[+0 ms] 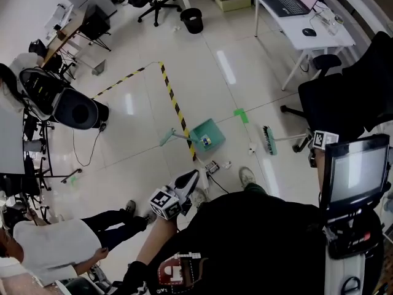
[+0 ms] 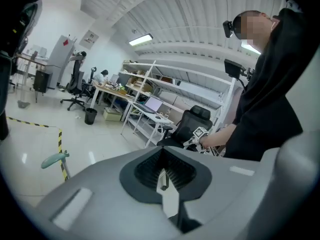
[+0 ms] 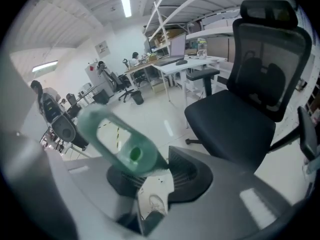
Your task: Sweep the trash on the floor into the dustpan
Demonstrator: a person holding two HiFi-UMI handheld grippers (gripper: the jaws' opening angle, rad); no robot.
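A green dustpan [image 1: 207,134] lies on the pale floor beside the striped tape, and it holds some small scraps. More bits of trash [image 1: 214,166] lie just in front of it. To the right, a broom [image 1: 268,140] with a green brush head rests on the floor. My right gripper [image 1: 322,140] is shut on the broom handle's green end [image 3: 129,149]. The left gripper [image 1: 189,180] hangs above the floor near my shoes, its jaws together and holding nothing. From the left gripper view [image 2: 162,178], the dustpan handle [image 2: 54,158] shows far off.
Yellow-black tape [image 1: 177,109] runs across the floor past the dustpan. A black office chair [image 1: 334,100] and a white desk [image 1: 301,23] with a laptop stand at the right. A seated person [image 1: 67,241] is at the lower left, and a black bin [image 1: 192,21] is further back.
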